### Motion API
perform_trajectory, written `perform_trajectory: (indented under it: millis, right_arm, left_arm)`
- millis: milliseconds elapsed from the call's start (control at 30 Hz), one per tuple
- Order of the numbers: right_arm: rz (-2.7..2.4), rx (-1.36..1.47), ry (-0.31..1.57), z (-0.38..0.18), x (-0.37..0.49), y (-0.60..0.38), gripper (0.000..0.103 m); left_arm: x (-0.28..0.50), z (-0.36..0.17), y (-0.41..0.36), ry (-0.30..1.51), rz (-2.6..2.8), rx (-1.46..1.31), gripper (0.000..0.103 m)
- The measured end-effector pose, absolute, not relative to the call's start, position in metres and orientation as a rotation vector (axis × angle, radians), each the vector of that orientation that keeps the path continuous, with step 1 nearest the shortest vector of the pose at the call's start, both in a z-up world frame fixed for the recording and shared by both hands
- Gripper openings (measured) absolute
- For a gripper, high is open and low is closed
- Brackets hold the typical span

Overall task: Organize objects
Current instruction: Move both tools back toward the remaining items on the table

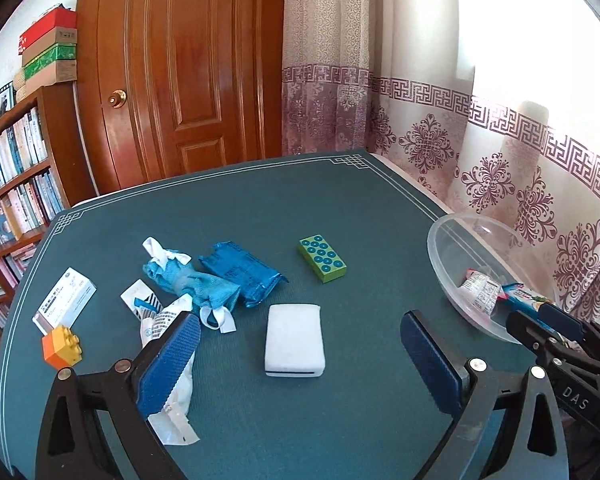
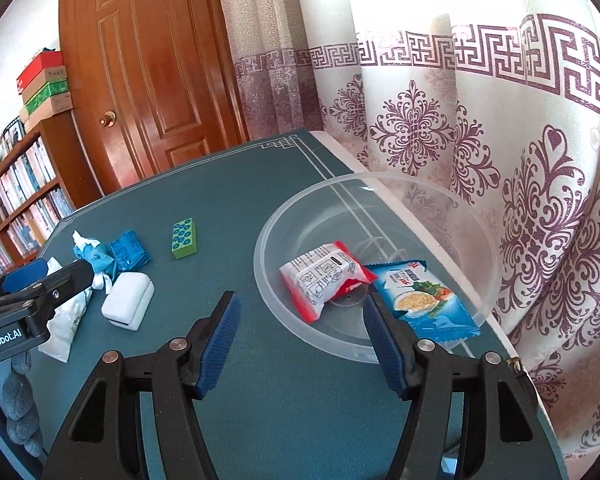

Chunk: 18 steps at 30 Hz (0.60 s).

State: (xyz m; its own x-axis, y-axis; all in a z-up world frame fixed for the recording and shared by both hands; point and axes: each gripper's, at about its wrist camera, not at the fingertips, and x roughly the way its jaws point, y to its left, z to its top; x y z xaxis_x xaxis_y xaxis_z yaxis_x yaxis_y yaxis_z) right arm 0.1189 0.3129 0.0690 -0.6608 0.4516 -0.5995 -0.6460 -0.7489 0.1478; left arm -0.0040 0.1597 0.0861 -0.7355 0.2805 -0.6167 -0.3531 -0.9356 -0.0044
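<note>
From my left wrist view, my left tongs [image 1: 300,354] stand wide apart with nothing between them, hovering over the teal surface [image 1: 260,208]. A white sponge [image 1: 295,341] lies flat between the two pads, touching neither. Under the left pad sits a white sachet [image 1: 171,380]. Further out lie a crumpled blue cloth [image 1: 188,280], a blue wrapped pack [image 1: 242,272] just beside it, and a green studded block [image 1: 322,258] standing apart. At the left edge I see a white carton [image 1: 65,298] and, near it, an orange and yellow brick [image 1: 61,346]. The clear bowl [image 1: 452,240] sits at the right, with my right tongs [image 1: 548,322] at its near rim

From my right wrist view, my right tongs [image 2: 302,322] are also spread wide, gripping nothing, poised at the near rim of the clear bowl [image 2: 380,178]. Inside the bowl lie a red and white snack packet [image 2: 320,276] and a blue noodle packet [image 2: 422,300], touching each other. The sponge [image 2: 127,306], cloth [image 2: 94,256], blue pack [image 2: 129,249] and green block [image 2: 184,238] remain out on the surface [image 2: 228,184]
</note>
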Motion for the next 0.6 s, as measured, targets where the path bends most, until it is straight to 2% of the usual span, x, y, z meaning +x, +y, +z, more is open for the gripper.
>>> perform_trajectory:
  millis: [600]
  right_arm:
    - [2.514, -0.874, 0.434, 0.057, 0.061, 0.259, 0.065]
  left_arm:
    - [-0.015, 0.052, 0.066, 0.036, 2.758, -1.092, 0.102]
